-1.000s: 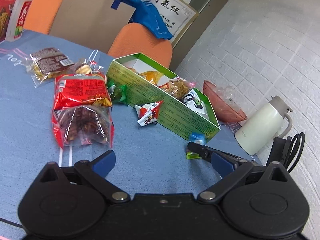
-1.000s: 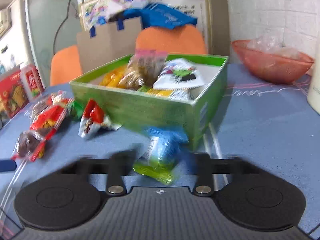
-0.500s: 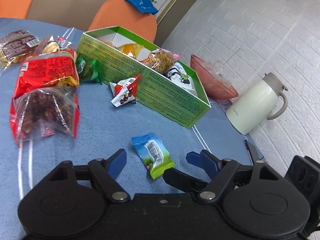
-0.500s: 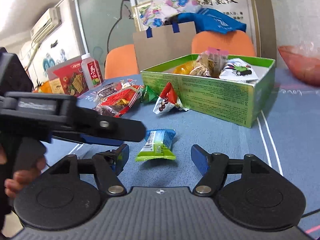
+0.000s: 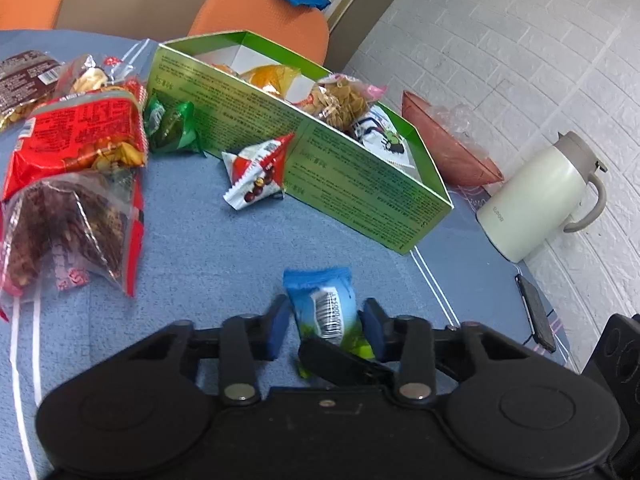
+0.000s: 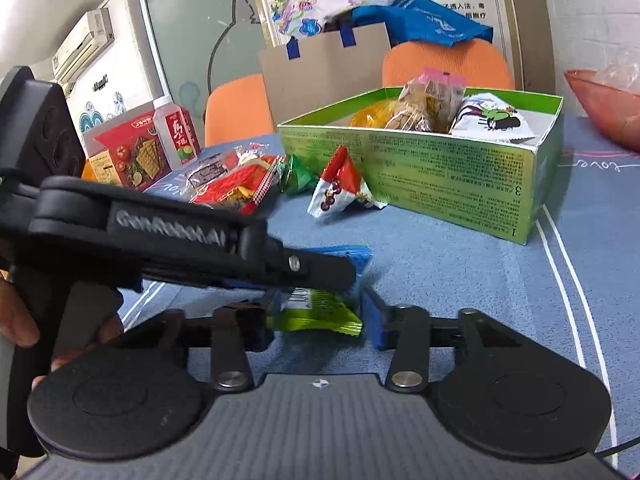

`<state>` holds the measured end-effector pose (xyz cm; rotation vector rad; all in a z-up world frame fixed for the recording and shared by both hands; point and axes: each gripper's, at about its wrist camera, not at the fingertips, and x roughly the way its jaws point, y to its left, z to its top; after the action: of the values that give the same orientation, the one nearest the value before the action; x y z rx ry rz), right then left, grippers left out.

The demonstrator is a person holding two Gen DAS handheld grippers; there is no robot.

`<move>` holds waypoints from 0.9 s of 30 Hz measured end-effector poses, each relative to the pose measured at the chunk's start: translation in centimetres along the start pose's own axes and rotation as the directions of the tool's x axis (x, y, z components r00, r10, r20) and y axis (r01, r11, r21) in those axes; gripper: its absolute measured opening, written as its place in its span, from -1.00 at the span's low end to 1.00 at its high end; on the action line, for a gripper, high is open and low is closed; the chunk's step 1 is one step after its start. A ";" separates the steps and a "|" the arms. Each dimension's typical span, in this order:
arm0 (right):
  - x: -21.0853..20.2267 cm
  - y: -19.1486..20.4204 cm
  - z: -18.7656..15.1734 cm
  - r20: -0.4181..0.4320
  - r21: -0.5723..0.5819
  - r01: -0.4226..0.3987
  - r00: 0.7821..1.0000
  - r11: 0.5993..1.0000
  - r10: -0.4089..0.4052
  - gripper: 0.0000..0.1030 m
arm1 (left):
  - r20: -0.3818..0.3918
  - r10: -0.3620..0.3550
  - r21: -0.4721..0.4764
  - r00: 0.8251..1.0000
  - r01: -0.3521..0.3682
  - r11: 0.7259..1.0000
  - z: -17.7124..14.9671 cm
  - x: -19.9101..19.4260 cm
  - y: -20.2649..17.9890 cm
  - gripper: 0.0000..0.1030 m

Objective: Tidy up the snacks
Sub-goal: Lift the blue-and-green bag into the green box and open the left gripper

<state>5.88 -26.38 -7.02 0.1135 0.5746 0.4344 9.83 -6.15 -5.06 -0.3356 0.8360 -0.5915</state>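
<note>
- The left gripper (image 5: 324, 330) sits low over the blue table's near edge, fingers pointing across the table top; its blue pads (image 5: 276, 330) are drawn in close on either side of a small packet — the right pad looks in contact, the left shows a thin gap.
- The right gripper (image 6: 318, 320) is also low at the near edge, its pads (image 6: 372, 320) narrowed around the same packet from a crossing direction.
- In the right wrist view the left gripper's black body reaches in from the left edge, one finger passing over the right gripper's fingertips.
- The person's left hand (image 6: 24, 328) grips its handle at the far left — only fingers show.
</note>
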 end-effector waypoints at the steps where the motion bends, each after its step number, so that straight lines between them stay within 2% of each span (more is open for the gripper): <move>1: 0.0 0.0 0.0 0.003 -0.004 0.004 1.000 1.000 -0.004 0.28 | 0.004 -0.003 0.004 1.000 0.003 1.000 -0.1 0.1 -0.1 -0.12; 5: -0.4 0.0 -0.2 0.009 -0.021 0.030 1.000 0.999 -0.030 0.01 | 0.011 0.000 0.017 1.000 0.000 1.000 -0.3 0.1 -0.7 -0.11; 7: -0.9 0.0 0.0 0.021 -0.032 0.040 0.999 0.999 -0.039 -0.05 | 0.018 -0.014 0.023 1.000 0.013 1.000 0.2 -0.1 -1.1 -0.11; 12: -2.2 -0.4 2.1 0.110 -0.057 0.073 0.992 0.996 -0.066 -0.07 | 0.066 -0.047 0.081 0.997 0.042 0.996 3.0 -0.4 -3.2 -0.11; 19: -2.2 -2.7 6.1 0.238 -0.045 0.134 0.964 0.990 -0.120 -0.10 | 0.110 -0.091 0.145 0.990 0.075 0.987 8.2 1.4 -5.8 -0.11; 24: -1.0 -4.5 7.9 0.280 -0.034 0.194 0.944 0.981 -0.176 -0.10 | 0.106 -0.119 0.146 0.987 0.103 0.984 10.9 3.8 -6.2 -0.11; 27: 0.1 -5.7 8.6 0.280 -0.019 0.195 0.943 0.981 -0.182 -0.10 | 0.102 -0.109 0.146 0.989 0.093 0.985 11.9 5.2 -6.0 -0.11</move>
<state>12.70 -31.35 -1.17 0.0718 0.2949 0.2391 19.60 -13.49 2.40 -0.2797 0.6707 -0.7170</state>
